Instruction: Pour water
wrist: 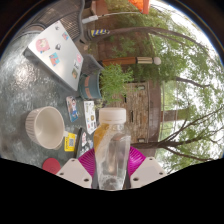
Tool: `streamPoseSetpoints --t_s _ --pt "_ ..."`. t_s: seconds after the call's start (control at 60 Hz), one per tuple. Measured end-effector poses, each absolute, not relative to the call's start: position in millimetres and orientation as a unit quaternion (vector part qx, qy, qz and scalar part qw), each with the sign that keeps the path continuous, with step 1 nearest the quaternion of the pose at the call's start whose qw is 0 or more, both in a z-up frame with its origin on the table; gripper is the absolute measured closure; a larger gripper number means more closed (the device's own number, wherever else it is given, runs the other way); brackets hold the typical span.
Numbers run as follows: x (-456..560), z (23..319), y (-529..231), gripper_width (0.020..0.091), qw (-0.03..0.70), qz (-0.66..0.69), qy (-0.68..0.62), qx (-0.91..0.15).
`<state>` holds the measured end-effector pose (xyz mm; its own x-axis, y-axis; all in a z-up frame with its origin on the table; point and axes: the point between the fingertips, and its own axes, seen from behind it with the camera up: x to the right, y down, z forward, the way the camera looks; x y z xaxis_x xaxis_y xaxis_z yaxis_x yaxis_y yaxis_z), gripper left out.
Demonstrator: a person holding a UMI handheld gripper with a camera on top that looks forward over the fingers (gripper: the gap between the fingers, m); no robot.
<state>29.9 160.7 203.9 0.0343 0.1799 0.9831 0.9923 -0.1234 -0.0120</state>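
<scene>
A: Item one, the largest: the table, a mottled grey top that appears to reflect trees and a building along its far side. Condition: cluttered on the side left of the fingers.

B: Item two?

A: A laptop, lid closed and covered with stickers, lying flat well beyond the fingers and off to their left.

B: And the task's own thing?

A: Item three, the bottle. Clear plastic, white cap on, label partway up. It stands between the two fingers, its long axis running straight up and away from them, cap end farthest from the camera. Water level inside: cannot tell.

B: State of the gripper?

A: Narrow. Both pink pads sit flush against the bottle's sides with no gap showing either way, so it reads as clamped on the body, below the label.

B: Item four?

A: A white bowl, ridged wall, resting on the table just left of the bottle and a little beyond the fingertips. Likely the receiver for the pour.

B: The governing relation, then?

A: Bowl lies left of the held bottle. Any tilt would need to swing the cap end leftward, and the cap looks to be on yet.

B: Smallest entries?

A: Small cards and packets between bowl and bottle; unidentified.
</scene>
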Motion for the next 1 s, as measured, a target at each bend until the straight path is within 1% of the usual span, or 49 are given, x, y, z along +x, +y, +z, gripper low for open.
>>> streamPoseSetpoints --t_s 0.033,0.083,0.1,0.15,0.167,0.25,0.267,0.283,0.333,0.383,0.4,0.417,0.433,0.5,0.517,0.583,0.617,0.65,0.683,0.7,0.833,0.9,0.933,0.967,1.0 --pt "30.4 214.6 163.1 0.0721 0.475 -0.44 -0.456 -0.611" --pt "44.2 223.0 158.0 0.0719 0.529 -0.393 -0.379 -0.65" --pt "43.1 230.2 161.8 0.0719 0.548 -0.378 -0.36 -0.654" --pt "62.5 223.3 161.2 0.0718 0.574 -0.339 -0.304 -0.68" --pt "66.1 227.2 159.8 0.0718 0.587 -0.329 -0.284 -0.683" --pt "89.1 197.3 159.4 0.072 0.607 -0.251 -0.203 -0.726" --pt "91.2 174.1 153.9 0.072 0.62 -0.235 -0.177 -0.727" --pt "93.0 182.3 159.6 0.0719 0.613 -0.214 -0.178 -0.739" --pt "99.0 156.8 159.3 0.0721 0.62 -0.155 -0.135 -0.757" --pt "102.1 138.1 160.8 0.0721 0.619 -0.107 -0.106 -0.771" --pt "94.1 115.2 163.8 0.072 0.626 -0.089 -0.092 -0.769" --pt "100.8 124.5 157.5 0.072 0.625 -0.078 -0.093 -0.771" --pt "101.9 123.6 156.8 0.0719 0.626 -0.067 -0.087 -0.772" --pt "101.0 113.4 153.7 0.072 0.631 -0.021 -0.07 -0.772" --pt "98.2 105.9 155.8 0.0721 0.634 -0.011 -0.068 -0.771" --pt "97.6 101.4 151.2 0.072 0.633 0.018 -0.068 -0.771" --pt "94.9 85.7 153.4 0.0719 0.636 0.032 -0.066 -0.769" --pt "99.9 94.1 148.6 0.0717 0.648 0.039 -0.064 -0.758" --pt "103.8 90.8 145.0 0.0716 0.648 0.043 -0.066 -0.758" --pt "95.2 86.2 155.1 0.0717 0.654 0.048 -0.065 -0.752" --pt "95.2 88.2 150.9 0.0718 0.658 0.059 -0.071 -0.747" --pt "94.2 88.5 151.1 0.0695 0.658 0.059 -0.075 -0.747" --pt "91.6 88.2 149.9 0.0672 0.656 0.059 -0.081 -0.748" --pt "88.1 87.8 148.9 0.0635 0.651 0.058 -0.092 -0.751" --pt "86.4 84.9 147.6 0.0583 0.641 0.058 -0.105 -0.758"
